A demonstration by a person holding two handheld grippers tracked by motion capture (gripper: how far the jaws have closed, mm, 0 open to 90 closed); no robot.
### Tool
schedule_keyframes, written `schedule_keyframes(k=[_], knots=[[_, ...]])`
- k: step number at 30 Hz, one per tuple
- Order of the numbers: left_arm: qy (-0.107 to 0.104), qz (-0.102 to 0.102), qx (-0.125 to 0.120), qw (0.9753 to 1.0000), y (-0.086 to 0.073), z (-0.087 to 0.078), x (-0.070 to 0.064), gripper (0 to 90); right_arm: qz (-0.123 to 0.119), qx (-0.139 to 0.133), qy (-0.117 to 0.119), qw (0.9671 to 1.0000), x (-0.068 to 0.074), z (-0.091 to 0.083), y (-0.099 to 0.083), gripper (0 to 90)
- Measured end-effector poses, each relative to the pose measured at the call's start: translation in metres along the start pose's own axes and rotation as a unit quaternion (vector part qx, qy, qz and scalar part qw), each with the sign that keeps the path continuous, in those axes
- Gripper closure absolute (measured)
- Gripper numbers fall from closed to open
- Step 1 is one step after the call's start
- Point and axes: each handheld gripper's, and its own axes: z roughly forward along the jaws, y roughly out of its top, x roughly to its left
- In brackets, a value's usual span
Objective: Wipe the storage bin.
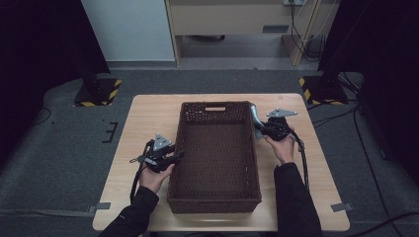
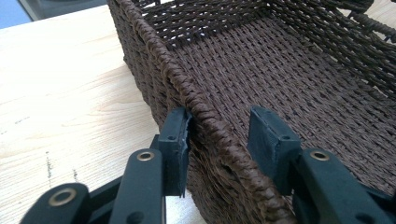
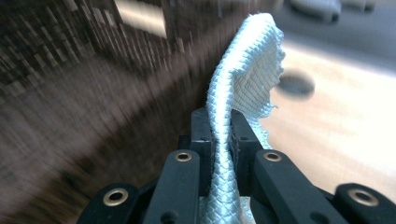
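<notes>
One basket, one cloth, two claws at the counter.

The left claw [image 2: 219,140], held low by a hand at the basket's [image 1: 215,148] left side, straddles the woven rim with jaws spread, one outside, one inside. The right claw [image 3: 220,128], raised beside the basket's far right corner, is clenched on the pale blue cloth [image 3: 247,60], which stands up from between its jaws above the counter [image 1: 148,118].

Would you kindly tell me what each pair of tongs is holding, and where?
The right tongs pinch a pale blue woven cloth near its lower end. The left tongs straddle the basket rim, open, gripping nothing.
</notes>
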Motion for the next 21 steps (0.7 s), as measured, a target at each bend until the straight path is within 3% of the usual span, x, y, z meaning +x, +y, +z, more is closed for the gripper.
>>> schedule_keyframes(k=[4, 7, 11, 15, 17, 21], knots=[[0.0, -0.004, -0.001, 1.0, 0.0, 0.0, 0.0, 58.1, 0.005, 0.031, 0.003, 0.9995, 0.001, 0.014, -0.016, 83.8], [0.003, -0.005, 0.0, 1.0, 0.0, 0.0, 0.0, 58.7, -0.005, 0.07, 0.002, 0.9976, 0.004, 0.022, -0.025, 83.7], [0.009, -0.011, -0.002, 0.9999, 0.001, 0.001, 0.0, 60.6, -0.003, 0.047, 0.008, 0.9989, 0.004, 0.012, -0.019, 83.7], [0.013, -0.014, -0.004, 0.9998, 0.003, 0.003, 0.002, 61.9, 0.006, -0.029, 0.015, 0.9994, 0.0, -0.016, -0.001, 83.7], [0.015, -0.015, -0.004, 0.9998, 0.004, 0.004, 0.002, 62.4, 0.001, -0.047, 0.023, 0.9986, 0.0, -0.026, 0.005, 83.7], [0.018, -0.017, -0.007, 0.9997, 0.004, 0.005, 0.002, 62.4, -0.01, -0.02, 0.023, 0.9995, 0.004, -0.021, 0.001, 83.7]])
